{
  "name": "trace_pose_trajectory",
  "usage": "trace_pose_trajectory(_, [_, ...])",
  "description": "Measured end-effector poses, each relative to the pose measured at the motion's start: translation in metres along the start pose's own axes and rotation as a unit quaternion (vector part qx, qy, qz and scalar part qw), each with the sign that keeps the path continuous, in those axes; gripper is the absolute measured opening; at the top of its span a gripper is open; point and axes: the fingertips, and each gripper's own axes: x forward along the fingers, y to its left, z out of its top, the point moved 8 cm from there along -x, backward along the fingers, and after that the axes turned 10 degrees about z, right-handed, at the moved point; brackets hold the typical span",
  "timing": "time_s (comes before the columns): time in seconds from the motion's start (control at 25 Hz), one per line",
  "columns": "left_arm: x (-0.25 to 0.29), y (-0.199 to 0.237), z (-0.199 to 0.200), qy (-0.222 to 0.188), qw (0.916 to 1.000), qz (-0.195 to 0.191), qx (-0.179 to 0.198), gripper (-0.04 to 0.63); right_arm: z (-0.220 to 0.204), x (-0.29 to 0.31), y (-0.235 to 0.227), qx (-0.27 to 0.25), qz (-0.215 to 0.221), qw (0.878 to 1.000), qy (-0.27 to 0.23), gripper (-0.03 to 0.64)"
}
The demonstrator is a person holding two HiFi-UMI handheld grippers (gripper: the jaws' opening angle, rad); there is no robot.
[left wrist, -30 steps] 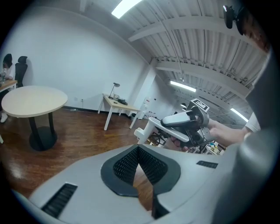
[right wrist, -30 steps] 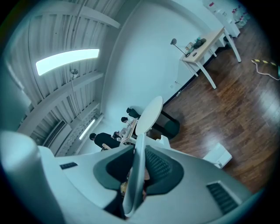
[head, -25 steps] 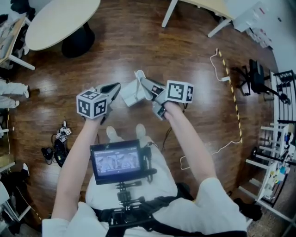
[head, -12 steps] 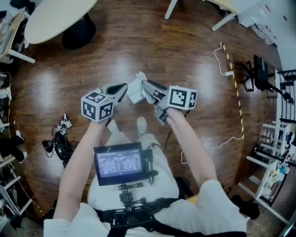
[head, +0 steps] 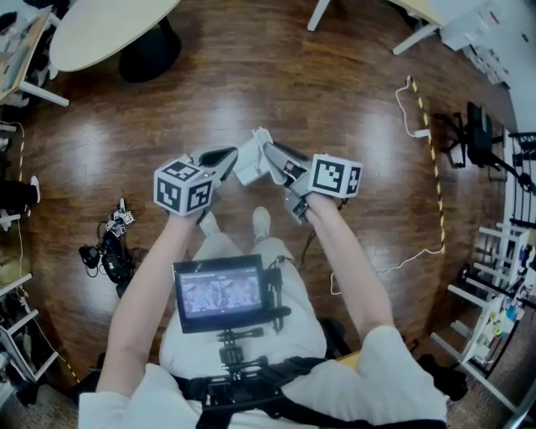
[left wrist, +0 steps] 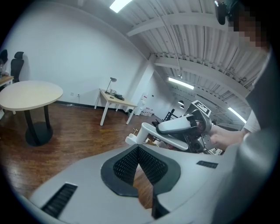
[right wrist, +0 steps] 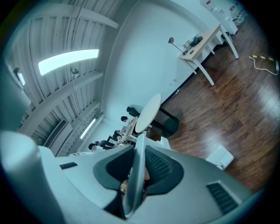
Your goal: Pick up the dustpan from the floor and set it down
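The white dustpan (head: pixel 250 159) hangs above the wooden floor in front of the person's feet. My right gripper (head: pixel 270 156) is shut on it; in the right gripper view a thin white edge of the dustpan (right wrist: pixel 139 168) is clamped between the dark pads of that gripper (right wrist: pixel 138 151). My left gripper (head: pixel 227 157) sits just left of the dustpan, shut with nothing between its pads. The left gripper view shows its own pads (left wrist: pixel 138 151) meeting at the tip. Beyond them are the dustpan (left wrist: pixel 143 130) and the right gripper (left wrist: pixel 186 127) holding it.
A round table (head: pixel 105 29) on a black base stands far left, white desk legs (head: pixel 319 12) at the top. A cable and striped tape (head: pixel 424 159) run along the right, near a shelf rack (head: pixel 502 285). Black gear (head: pixel 107 258) lies on the floor left.
Both grippers have sunk a little, and the dustpan went with the right one. The left gripper has edged closer to the dustpan. Neither grip changed.
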Motion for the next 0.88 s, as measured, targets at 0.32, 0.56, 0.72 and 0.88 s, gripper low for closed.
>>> trace_pose_trajectory(0.32, [-0.002, 0.015, 0.002, 0.001, 0.9999, 0.01, -0.004, -0.006, 0.012, 0.011, -0.007, 0.004, 0.003, 1.0, -0.006, 0.098])
trace_pose_trajectory(0.56, [0.002, 0.023, 0.004, 0.006, 0.9999, 0.014, -0.005, -0.006, 0.024, 0.015, -0.015, -0.003, 0.009, 1.0, -0.008, 0.098])
trace_pose_trajectory(0.72, [0.005, 0.029, 0.004, 0.011, 0.9998, 0.016, -0.007, -0.006, 0.027, 0.019, -0.026, -0.006, 0.004, 1.0, -0.008, 0.098])
trace_pose_trajectory(0.88, [0.02, 0.038, -0.002, 0.023, 0.9995, 0.019, -0.01, -0.006, 0.019, 0.022, -0.051, 0.019, 0.013, 1.0, -0.016, 0.097])
